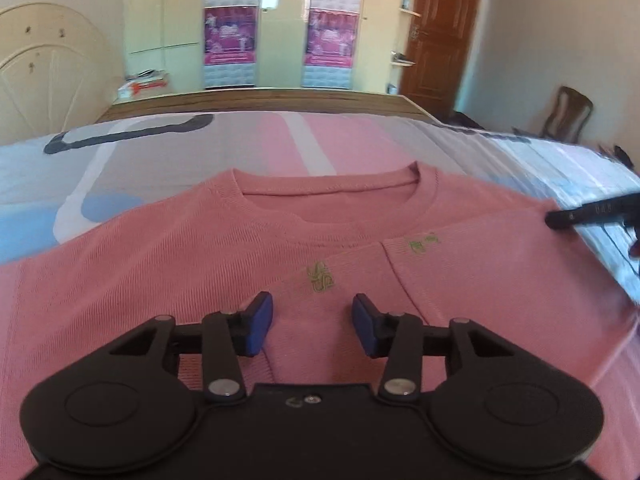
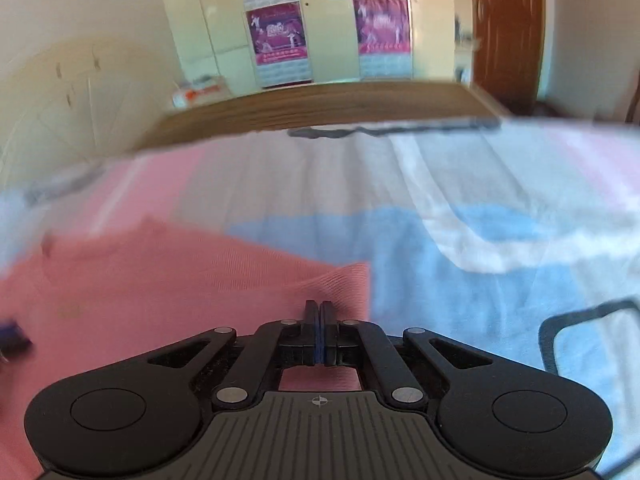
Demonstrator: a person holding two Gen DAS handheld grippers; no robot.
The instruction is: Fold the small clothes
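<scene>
A small pink knit sweater (image 1: 200, 264) lies flat on the bed, neckline away from me, with one sleeve folded across its chest (image 1: 460, 264). My left gripper (image 1: 313, 320) is open just above the sweater's middle, empty. My right gripper (image 2: 319, 316) has its jaws closed together on the edge of the pink sweater (image 2: 180, 288) at its right side. The right gripper's black finger (image 1: 592, 212) shows at the sweater's right edge in the left wrist view. The right wrist view is blurred.
The bed has a pink, blue, grey and white patterned sheet (image 1: 280, 148) and a wooden footboard (image 1: 260, 100) beyond. Wardrobes with pink posters (image 1: 232, 32), a brown door (image 1: 440, 32) and a chair (image 1: 568, 112) stand behind.
</scene>
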